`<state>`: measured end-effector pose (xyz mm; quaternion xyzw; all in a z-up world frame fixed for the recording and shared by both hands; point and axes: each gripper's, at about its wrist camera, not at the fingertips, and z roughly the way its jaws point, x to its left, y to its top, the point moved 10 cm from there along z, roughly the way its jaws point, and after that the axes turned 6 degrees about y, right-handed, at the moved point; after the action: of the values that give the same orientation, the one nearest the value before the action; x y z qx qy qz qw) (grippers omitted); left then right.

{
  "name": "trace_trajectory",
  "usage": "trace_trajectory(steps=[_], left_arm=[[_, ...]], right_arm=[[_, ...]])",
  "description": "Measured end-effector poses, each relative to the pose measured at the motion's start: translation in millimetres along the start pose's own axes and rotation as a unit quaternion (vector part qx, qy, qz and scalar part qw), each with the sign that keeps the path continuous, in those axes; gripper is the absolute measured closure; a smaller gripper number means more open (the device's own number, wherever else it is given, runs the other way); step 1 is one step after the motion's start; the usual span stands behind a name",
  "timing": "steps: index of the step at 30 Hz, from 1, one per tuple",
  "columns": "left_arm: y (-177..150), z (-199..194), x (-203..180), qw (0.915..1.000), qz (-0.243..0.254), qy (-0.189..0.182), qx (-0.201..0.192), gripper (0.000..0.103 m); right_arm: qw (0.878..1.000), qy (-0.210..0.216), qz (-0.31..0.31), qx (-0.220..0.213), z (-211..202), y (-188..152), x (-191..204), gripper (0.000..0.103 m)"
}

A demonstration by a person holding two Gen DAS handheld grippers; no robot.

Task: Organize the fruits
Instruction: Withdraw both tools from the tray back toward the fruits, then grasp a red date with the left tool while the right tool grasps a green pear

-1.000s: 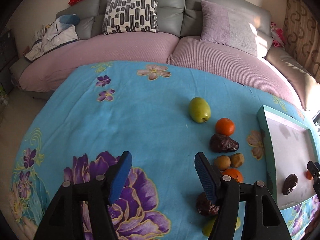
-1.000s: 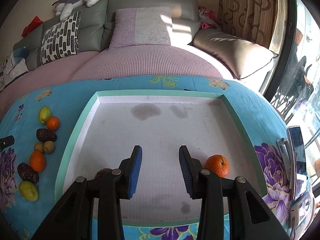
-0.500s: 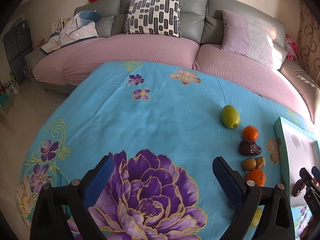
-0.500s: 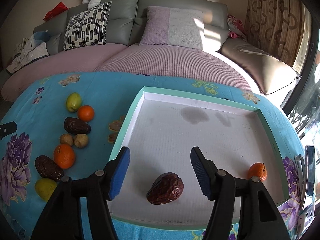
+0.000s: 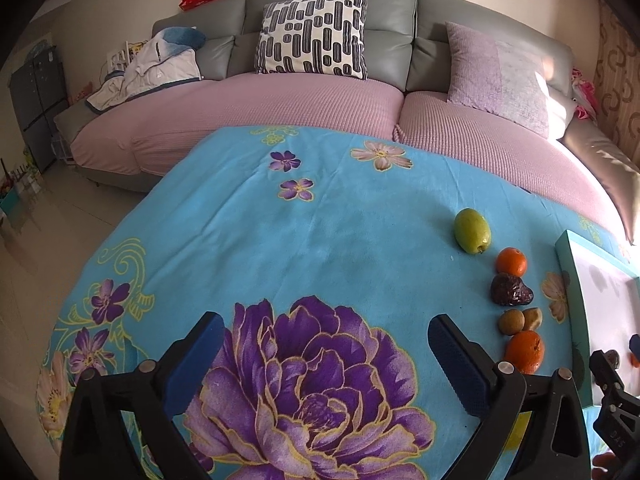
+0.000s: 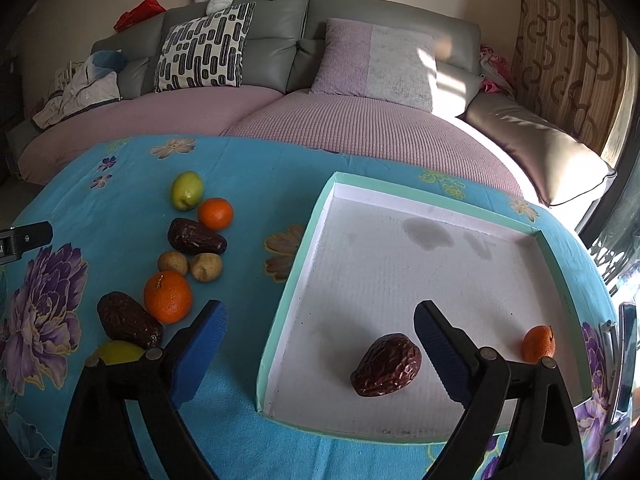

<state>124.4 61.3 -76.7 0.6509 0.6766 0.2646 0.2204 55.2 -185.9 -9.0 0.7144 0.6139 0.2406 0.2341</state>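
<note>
Left wrist view: left gripper spread wide, holding nothing, over the purple flower print. Loose fruit runs in a line at its 2 o'clock; the nearest orange sits just beside the right-hand finger, the green fruit farthest.

Right wrist view: right gripper gaping, empty, straddling the tray wall. One date in the tray, between the fingers. Another date outside at 10 o'clock, long axis slanting 10-to-4. Left gripper probably nearer to the line.
</note>
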Motion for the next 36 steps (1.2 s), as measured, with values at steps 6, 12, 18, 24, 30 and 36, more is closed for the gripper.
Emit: trace_trajectory(steps=[6,12,18,24,30,36], left_arm=[[-5.3,0.7,-6.3,0.9998,-0.008,-0.018,0.010,0.000],[-9.2,0.0,-25.1,0.9986,-0.006,-0.050,0.016,0.000],[-21.7,-0.3,-54.3,0.9940,0.020,-0.092,0.056,0.000],[-39.2,1.1,-83.1,0.9865,0.032,-0.131,0.093,0.002],[-52.5,-6.4,-116.8,0.9800,0.079,-0.154,0.098,0.012],[-63.9,-5.2,-141.5,0.9732,0.103,-0.171,0.113,0.028]], right_arm=[[1.000,-0.010,0.007,0.017,0.6,-8.5,-3.4,0.008],[1.000,-0.005,0.018,0.017,-3.0,-8.9,-3.5,0.008],[0.999,-0.016,0.024,0.018,-8.2,-9.5,-10.5,0.008],[0.999,-0.023,0.041,0.018,-13.8,-11.5,-20.2,0.008],[0.998,-0.030,0.058,0.013,-19.9,-11.2,-31.6,0.008],[0.997,-0.034,0.068,0.014,-22.0,-13.3,-41.0,0.008]])
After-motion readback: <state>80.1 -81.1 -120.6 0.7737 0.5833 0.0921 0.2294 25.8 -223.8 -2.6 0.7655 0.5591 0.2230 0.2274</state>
